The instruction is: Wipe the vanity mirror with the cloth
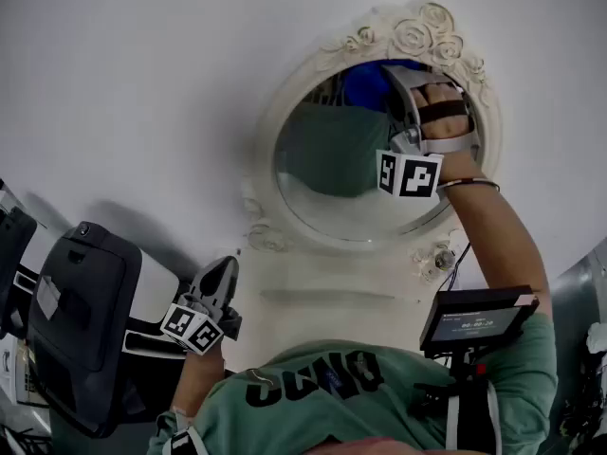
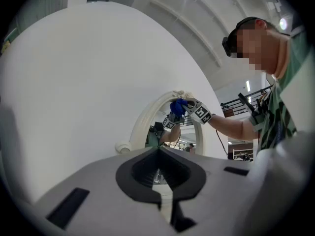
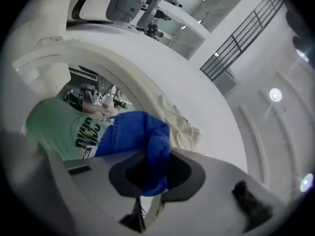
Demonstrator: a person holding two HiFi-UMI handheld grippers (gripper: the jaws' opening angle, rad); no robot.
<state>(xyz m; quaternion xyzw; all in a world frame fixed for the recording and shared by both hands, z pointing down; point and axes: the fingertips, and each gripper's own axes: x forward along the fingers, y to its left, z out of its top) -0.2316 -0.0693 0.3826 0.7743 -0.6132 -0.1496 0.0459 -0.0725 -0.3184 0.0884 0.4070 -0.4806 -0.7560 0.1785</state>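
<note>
**Wiping in hand, at the top of the glass**

Head view: the right tool holds the blue cloth at the upper right of the vanity mirror, just under its rose crest. The left tool hangs idle at lower left, well apart. Left gripper view: its jaws are together on nothing. The oval mirror stands upright, long axis vertical, glass facing the person. Right gripper view: the jaws are clamped on the bunched cloth. The next move, I judge, calls for a steady sweep down the rest of the glass.
</note>
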